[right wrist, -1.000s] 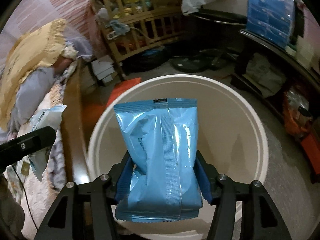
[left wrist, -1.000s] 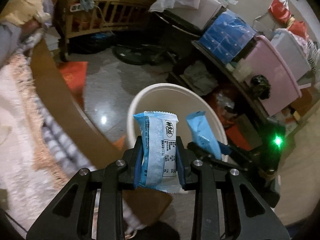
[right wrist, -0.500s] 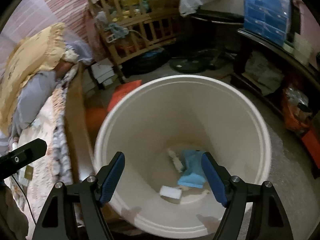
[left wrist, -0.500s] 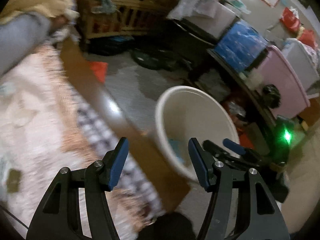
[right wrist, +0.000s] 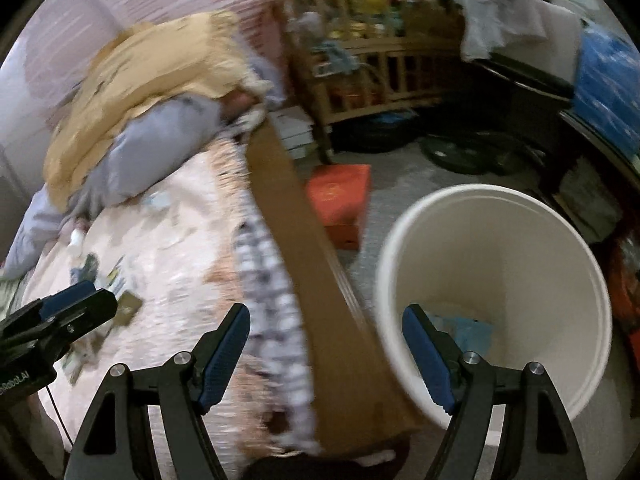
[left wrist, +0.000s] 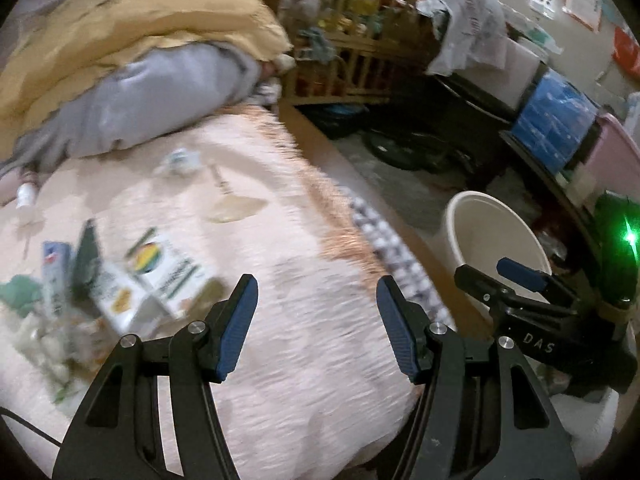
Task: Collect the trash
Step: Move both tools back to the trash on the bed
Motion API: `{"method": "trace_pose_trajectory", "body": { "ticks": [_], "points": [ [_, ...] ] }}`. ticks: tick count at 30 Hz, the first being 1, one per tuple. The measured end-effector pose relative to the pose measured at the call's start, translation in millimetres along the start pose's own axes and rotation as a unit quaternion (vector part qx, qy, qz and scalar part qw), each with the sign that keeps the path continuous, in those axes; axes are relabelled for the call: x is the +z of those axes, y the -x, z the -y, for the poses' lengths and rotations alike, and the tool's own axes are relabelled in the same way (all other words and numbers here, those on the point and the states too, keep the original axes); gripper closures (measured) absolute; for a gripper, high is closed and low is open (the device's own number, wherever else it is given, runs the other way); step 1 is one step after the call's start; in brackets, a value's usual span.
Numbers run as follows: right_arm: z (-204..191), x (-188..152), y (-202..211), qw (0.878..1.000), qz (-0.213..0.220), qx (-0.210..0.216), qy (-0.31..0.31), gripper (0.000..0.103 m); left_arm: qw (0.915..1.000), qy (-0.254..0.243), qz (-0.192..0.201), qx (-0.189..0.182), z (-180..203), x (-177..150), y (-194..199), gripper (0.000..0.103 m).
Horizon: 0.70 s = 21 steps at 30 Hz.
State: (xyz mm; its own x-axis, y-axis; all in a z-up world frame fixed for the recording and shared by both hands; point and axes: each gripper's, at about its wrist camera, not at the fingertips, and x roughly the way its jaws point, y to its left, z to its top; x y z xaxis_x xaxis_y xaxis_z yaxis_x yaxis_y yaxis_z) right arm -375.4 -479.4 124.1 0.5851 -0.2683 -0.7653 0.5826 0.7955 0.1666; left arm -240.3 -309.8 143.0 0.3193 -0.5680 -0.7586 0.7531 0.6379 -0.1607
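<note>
My left gripper [left wrist: 316,308] is open and empty above the pink blanket [left wrist: 304,360] on the bed. Several pieces of trash lie on the blanket to its left: a white carton with a green and yellow logo [left wrist: 168,272], a smaller white box [left wrist: 120,300], a blue-and-white wrapper [left wrist: 54,276] and crumpled scraps [left wrist: 180,162]. My right gripper [right wrist: 326,344] is open and empty over the wooden bed rail [right wrist: 312,280]. The white bin [right wrist: 520,264] stands on the floor to its right, with blue wrappers [right wrist: 468,330] at the bottom. The bin also shows in the left wrist view [left wrist: 468,220].
A yellow pillow [left wrist: 132,32] and grey bedding [left wrist: 140,96] lie at the head of the bed. A wooden crib [right wrist: 380,60], an orange box [right wrist: 340,200] on the floor and dark shelves with blue packs [left wrist: 556,124] surround the bin.
Both grippers opened and dropped their blue wrappers into the bin. Both have since swung left, the left one from the bin to over the bed, the right one to over the bed rail.
</note>
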Motion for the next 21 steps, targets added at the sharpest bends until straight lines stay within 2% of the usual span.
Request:
{"method": "trace_pose_trajectory", "body": {
  "ticks": [10, 21],
  "points": [
    [-87, -11, -12, 0.996, -0.017, 0.052, 0.073, 0.027, 0.9977, 0.021, 0.014, 0.063, -61, -26, 40, 0.043],
    [-156, -25, -23, 0.986, -0.038, 0.104, 0.128, 0.027, 0.99, 0.084, 0.002, 0.113, -144, -53, 67, 0.043]
  ]
}}
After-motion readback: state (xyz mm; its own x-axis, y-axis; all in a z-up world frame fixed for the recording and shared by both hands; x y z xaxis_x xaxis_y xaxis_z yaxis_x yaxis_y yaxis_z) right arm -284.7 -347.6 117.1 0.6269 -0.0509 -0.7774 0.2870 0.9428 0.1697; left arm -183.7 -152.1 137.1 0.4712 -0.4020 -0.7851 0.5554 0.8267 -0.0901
